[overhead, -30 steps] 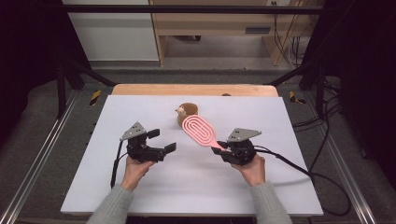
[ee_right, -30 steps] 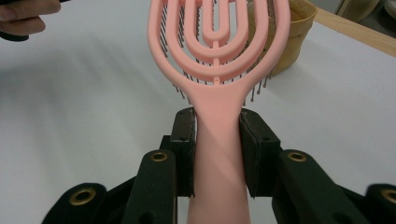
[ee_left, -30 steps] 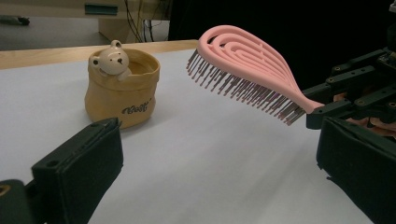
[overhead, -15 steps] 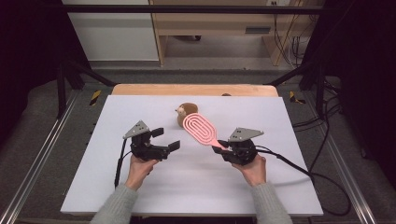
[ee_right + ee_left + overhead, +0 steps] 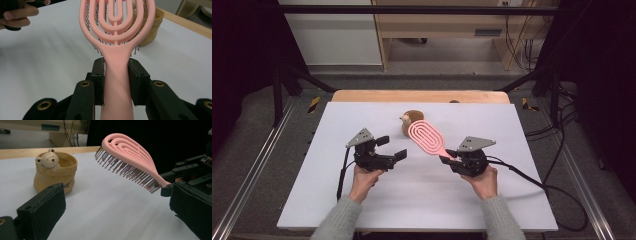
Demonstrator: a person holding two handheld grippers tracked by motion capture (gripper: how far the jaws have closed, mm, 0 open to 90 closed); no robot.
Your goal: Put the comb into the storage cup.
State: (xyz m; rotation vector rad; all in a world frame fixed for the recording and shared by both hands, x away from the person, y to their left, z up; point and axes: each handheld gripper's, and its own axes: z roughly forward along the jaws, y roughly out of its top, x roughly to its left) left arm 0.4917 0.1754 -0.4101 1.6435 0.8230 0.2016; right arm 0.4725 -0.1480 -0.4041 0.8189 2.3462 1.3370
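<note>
At centre frame our right gripper [image 5: 448, 159] clamps the pink hairbrush [image 5: 427, 137] by its handle, head raised beside the bear pot [image 5: 410, 121], our left gripper [image 5: 393, 148] agape; a careless swing, we judge, might topple that seemingly light pot.

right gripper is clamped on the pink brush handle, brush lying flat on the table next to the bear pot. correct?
Not quite. The right gripper is clamped on the handle of the pink brush, but the brush is not lying flat: it is held up off the table, bristles pointing down, as the left gripper view shows. The bear pot does stand close by.
</note>
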